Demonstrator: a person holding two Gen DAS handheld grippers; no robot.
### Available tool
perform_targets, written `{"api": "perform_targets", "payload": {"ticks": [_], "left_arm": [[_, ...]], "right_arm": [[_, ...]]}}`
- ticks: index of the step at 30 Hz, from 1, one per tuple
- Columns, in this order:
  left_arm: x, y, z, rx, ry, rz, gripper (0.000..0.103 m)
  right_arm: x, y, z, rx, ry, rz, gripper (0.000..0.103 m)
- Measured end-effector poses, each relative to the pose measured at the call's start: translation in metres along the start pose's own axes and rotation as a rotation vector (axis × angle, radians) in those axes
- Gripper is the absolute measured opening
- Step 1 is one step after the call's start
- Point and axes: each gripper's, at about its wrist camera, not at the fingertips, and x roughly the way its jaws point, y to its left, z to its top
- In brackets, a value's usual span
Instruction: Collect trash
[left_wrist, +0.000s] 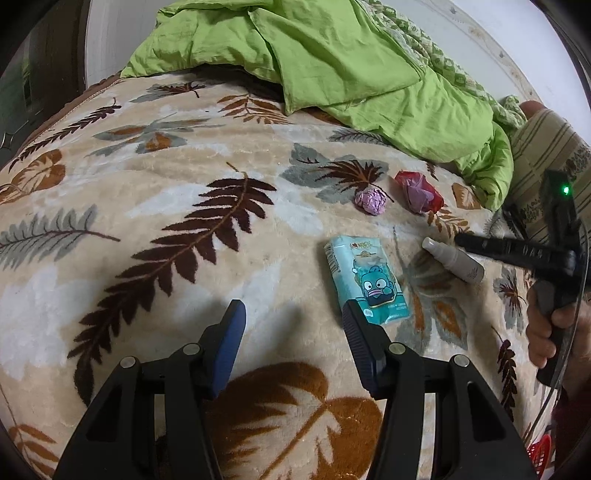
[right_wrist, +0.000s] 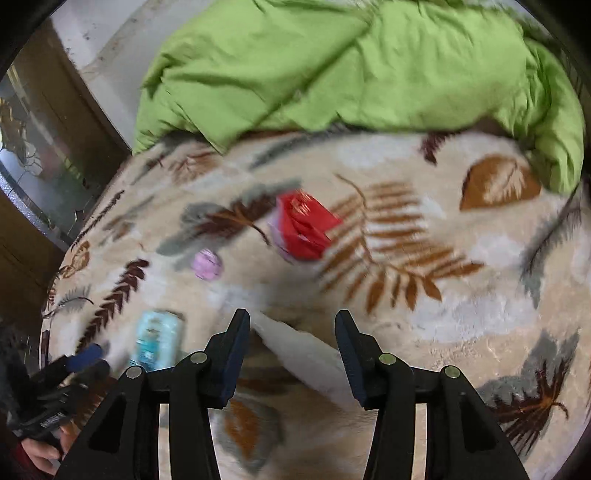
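On the leaf-patterned blanket (left_wrist: 147, 177) lie a crumpled pink paper ball (left_wrist: 370, 201), a crumpled red and pink wrapper (left_wrist: 419, 192), a teal tissue packet (left_wrist: 367, 278) and a small grey spray bottle (left_wrist: 453, 260). My left gripper (left_wrist: 291, 314) is open and empty, its right finger just over the packet's near end. My right gripper (right_wrist: 291, 321) is open above the grey bottle (right_wrist: 306, 358), which lies between its fingers. The right wrist view is blurred; it shows the red wrapper (right_wrist: 306, 229), the pink ball (right_wrist: 207, 264) and the packet (right_wrist: 157, 341).
A rumpled green duvet (left_wrist: 351, 66) is heaped at the far side of the bed. A striped pillow (left_wrist: 546, 155) lies at the right. A red basket (left_wrist: 541, 456) shows at the lower right edge. A dark cabinet (right_wrist: 44, 155) stands left of the bed.
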Motion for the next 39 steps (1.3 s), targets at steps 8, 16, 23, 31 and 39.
{"api": "perform_targets", "payload": {"ticks": [8, 16, 23, 31, 39], "left_arm": [[0.008, -0.011, 0.008, 0.019, 0.005, -0.043, 0.053], [0.039, -0.045, 0.021, 0.067, 0.070, -0.086, 0.071], [0.063, -0.068, 0.018, 0.145, 0.066, 0.060, 0.075], [0.057, -0.049, 0.021, 0.113, 0.018, 0.048, 0.034], [0.017, -0.045, 0.001, 0.130, -0.042, 0.031, 0.031]], "right_arm": [[0.020, 0.043, -0.038, -0.237, 0.120, -0.114, 0.043], [-0.006, 0.054, -0.076, -0.062, 0.002, -0.218, 0.031], [-0.038, 0.072, -0.114, 0.108, -0.117, -0.196, 0.031], [-0.047, 0.088, -0.122, 0.124, -0.165, -0.178, 0.032], [-0.067, 0.121, -0.135, 0.045, -0.247, -0.233, 0.032]]}}
